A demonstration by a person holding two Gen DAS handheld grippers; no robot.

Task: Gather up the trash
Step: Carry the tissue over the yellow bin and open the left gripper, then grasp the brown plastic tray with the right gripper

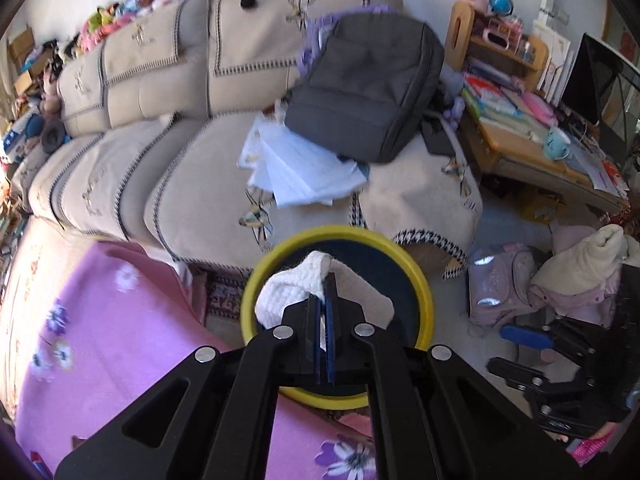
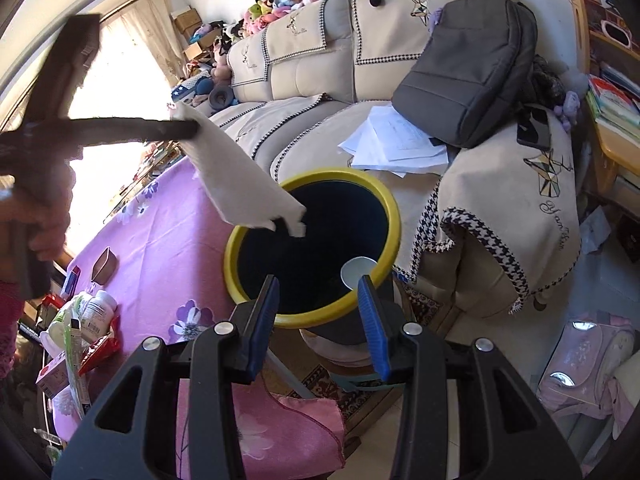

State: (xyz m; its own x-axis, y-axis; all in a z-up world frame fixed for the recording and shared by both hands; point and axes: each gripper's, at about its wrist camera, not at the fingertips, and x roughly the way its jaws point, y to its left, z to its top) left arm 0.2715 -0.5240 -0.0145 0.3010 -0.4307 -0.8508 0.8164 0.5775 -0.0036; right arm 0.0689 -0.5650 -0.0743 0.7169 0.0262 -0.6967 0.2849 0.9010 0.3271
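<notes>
Our left gripper (image 1: pixel 325 280) clamps a tissue (image 1: pixel 294 290) above the bin (image 1: pixel 424 292); only the right view shows our released right gripper (image 2: pixel 318 294) and a cup (image 2: pixel 356 272) inside.

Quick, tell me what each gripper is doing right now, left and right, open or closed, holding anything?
Left gripper: closed on a white paper towel, held above the yellow-rimmed bin.
Right gripper: open, holding nothing, at the bin's near rim.

Bright daylight. Window (image 2: pixel 116 92) at left of right wrist view blown out to white glare; left gripper (image 2: pixel 192 130) crossing it motion-blurred, near silhouette. Sofa (image 1: pixel 168 120) evenly lit, slightly soft. Strong fisheye bending; black vignette in corners of both views.
</notes>
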